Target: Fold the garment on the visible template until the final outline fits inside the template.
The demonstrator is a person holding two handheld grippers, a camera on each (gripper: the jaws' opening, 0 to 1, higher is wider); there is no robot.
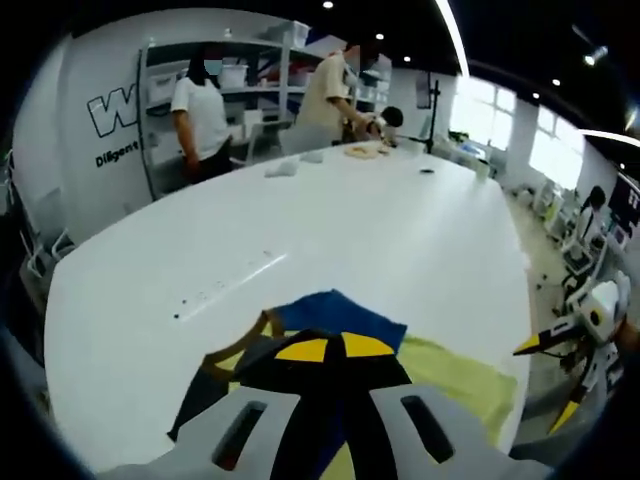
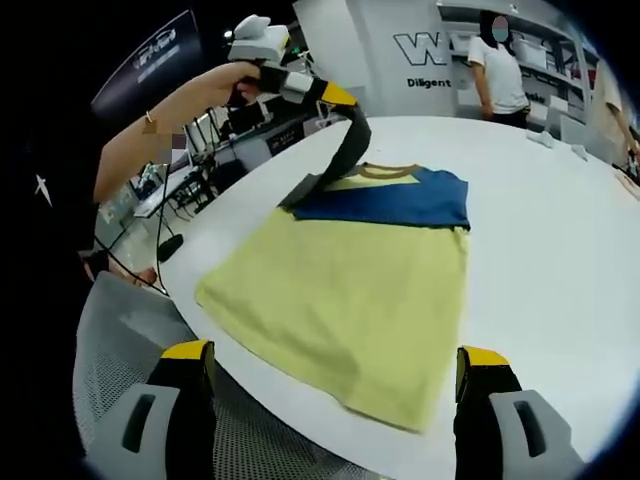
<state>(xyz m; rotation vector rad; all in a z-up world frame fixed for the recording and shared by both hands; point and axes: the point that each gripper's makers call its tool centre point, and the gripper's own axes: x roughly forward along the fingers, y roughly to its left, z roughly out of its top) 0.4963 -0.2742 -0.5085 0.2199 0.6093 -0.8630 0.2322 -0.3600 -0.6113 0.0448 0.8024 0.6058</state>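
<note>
Left gripper point(image 2: 340, 108) hanging raised over table's point(image 2: 560, 250) near-left edge, jaws pinched tight on dark sleeve point(image 2: 335, 160) of T-shirt point(image 2: 350, 290), lifting it clear of tabletop; forearm point(image 2: 160, 125) reaching in from upper left. Right gripper point(image 2: 335, 370) hovering w/ jaws spread wide, gripping nothing, just off table edge nearest shirt hem. Shirt lying flat otherwise: yellow body, blue chest band point(image 2: 400, 200). Template outline not discernible. Two people standing by shelves point(image 1: 250, 70) in bkgd.

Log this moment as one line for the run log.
left gripper: shut on dark sleeve, lifted | right gripper: open, off table edge | shirt: flat on white table
</note>
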